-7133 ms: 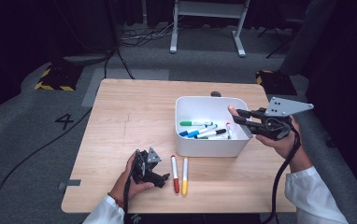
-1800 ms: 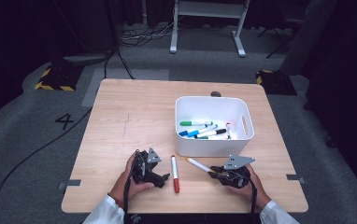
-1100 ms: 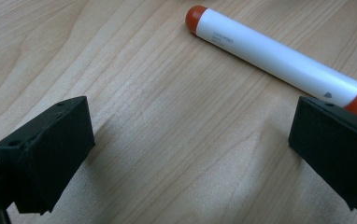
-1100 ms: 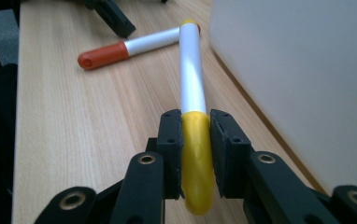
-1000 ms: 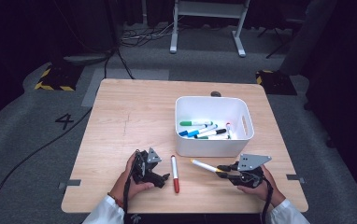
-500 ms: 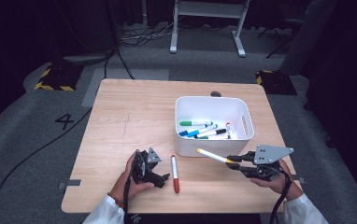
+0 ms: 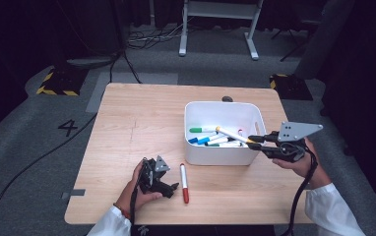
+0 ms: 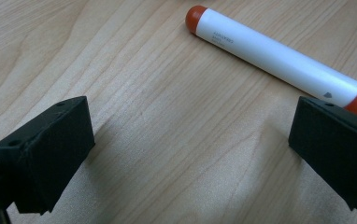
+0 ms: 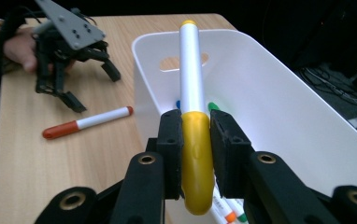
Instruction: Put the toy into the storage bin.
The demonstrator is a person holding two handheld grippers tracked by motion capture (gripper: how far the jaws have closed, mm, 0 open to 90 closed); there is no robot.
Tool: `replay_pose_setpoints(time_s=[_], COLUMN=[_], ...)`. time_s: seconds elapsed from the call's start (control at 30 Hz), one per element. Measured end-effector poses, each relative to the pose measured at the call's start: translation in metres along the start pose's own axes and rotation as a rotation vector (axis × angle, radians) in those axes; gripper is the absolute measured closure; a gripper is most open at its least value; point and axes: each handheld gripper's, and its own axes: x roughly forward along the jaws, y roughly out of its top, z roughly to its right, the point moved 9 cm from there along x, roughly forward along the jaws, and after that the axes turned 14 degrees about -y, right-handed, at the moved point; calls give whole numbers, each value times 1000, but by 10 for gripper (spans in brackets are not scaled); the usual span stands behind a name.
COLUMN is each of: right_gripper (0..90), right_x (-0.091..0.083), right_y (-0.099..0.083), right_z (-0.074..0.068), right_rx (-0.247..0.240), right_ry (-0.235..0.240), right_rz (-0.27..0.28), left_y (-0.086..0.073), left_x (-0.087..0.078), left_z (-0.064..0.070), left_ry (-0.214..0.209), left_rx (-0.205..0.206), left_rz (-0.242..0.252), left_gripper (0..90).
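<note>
The right tongs (image 9: 196, 158) are clenching the yellow marker (image 9: 193, 107) by its cap over the bin (image 7: 196, 150), risking slippage, while the left tongs (image 8: 190, 154) are resting released.

Left gripper (image 7: 169, 185): black printed body, small grey three-cornered plate on top, black cable trailing toward the wrist. Its fingers (image 8: 46, 154) are blocky, matte black, with a layered print texture and small round holes in the upper faces.

Right gripper (image 7: 255, 142): black frame, larger grey three-cornered plate with small holes, black cable looping down past the forearm. Fingers (image 9: 169, 149) are black rectangular pads on arms with brass-coloured rivets at the pivots.

Person: white sleeves on both forearms; a thin orange-red band just above the left sleeve cuff.
</note>
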Motion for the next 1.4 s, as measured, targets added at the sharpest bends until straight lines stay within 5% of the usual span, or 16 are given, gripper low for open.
replay_pose_setpoints(time_s=[0.37,0.57,0.97,1.13,1.4], right_gripper=[751,751,751,749,726], right_x=[45,61,77,75,77], right_y=[-14,-18,-41,-41,-41], right_z=[28,31,29,27,28], right_rx=[-4,7,-63,-79,-75], right_ry=[2,29,65,88,60], right_rz=[-150,-192,-379,-400,-395], left_y=[0,0,0,0,0], left_x=[0,0,0,0,0], left_z=[0,0,0,0,0], left_ry=[0,0,0,0,0], left_rx=[0,0,1,1,0], left_rz=[0,0,0,0,0], left_gripper=[3,2,2,3,3])
